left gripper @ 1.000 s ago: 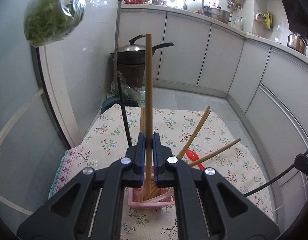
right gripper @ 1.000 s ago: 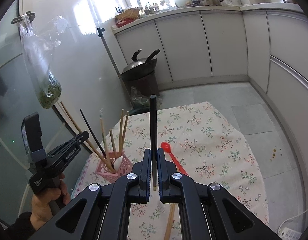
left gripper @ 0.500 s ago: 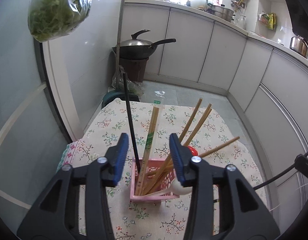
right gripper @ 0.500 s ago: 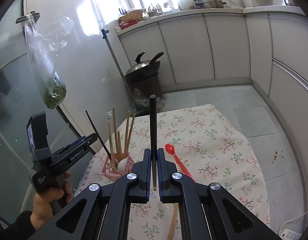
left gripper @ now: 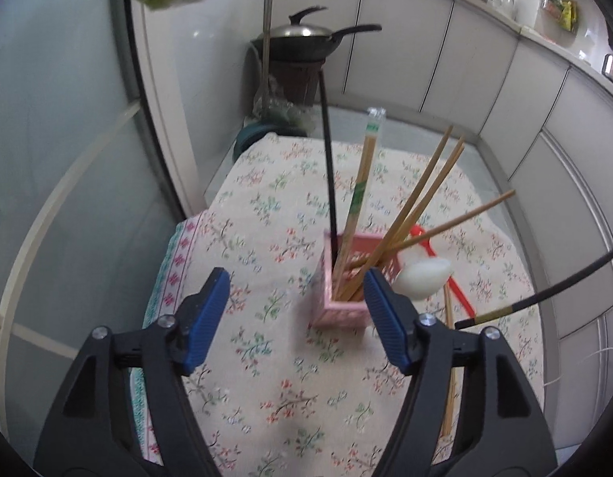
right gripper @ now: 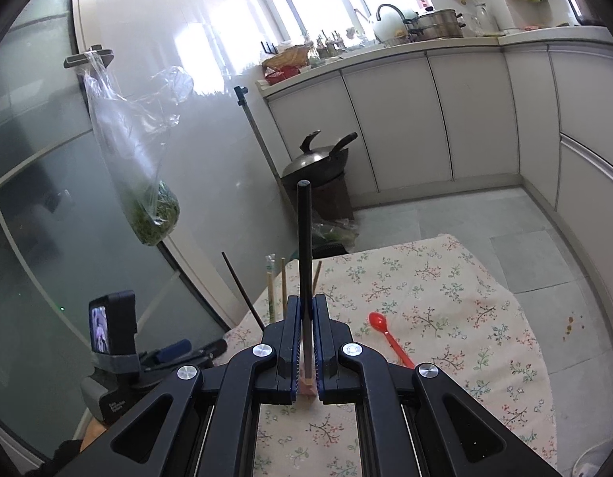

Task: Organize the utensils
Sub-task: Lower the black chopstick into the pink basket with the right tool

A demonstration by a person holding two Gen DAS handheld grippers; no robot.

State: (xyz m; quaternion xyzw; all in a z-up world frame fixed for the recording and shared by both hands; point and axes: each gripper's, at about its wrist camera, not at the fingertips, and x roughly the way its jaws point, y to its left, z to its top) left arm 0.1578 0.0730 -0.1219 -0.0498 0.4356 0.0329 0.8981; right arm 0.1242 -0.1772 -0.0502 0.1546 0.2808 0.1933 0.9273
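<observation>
Most of the sticks are already upright in the pink holder [left gripper: 340, 278], which stands on the floral tablecloth [left gripper: 266, 389] near its left side.

- Table: cloth-covered, holder toward the glass door. Loose items lie to the holder's right.
- Holder contents (left wrist view): several wooden chopsticks [left gripper: 421, 194] fanned to the right, a wrapped pair [left gripper: 360, 194] standing near centre, one black chopstick [left gripper: 329, 183] leaning back. A white spoon [left gripper: 423, 278] hangs over the right rim.
- Left on the cloth: a red spoon [right gripper: 387, 332], and at least one wooden chopstick [left gripper: 449, 365] flat beside the holder (partly hidden by the gripper frame, so the count is uncertain).
- Left gripper [left gripper: 296, 318]: jaws opening, blue pads well apart, nothing between them; the holder sits just beyond the tips.
- Right gripper [right gripper: 306, 338]: pads pressed together on a second black chopstick [right gripper: 305, 246], held upright, above the cloth and to the right of the holder.

Judgement: well past halfway. Remaining: the black stick in the right gripper needs dropping in, then the red spoon and the flat wooden stick.
</observation>
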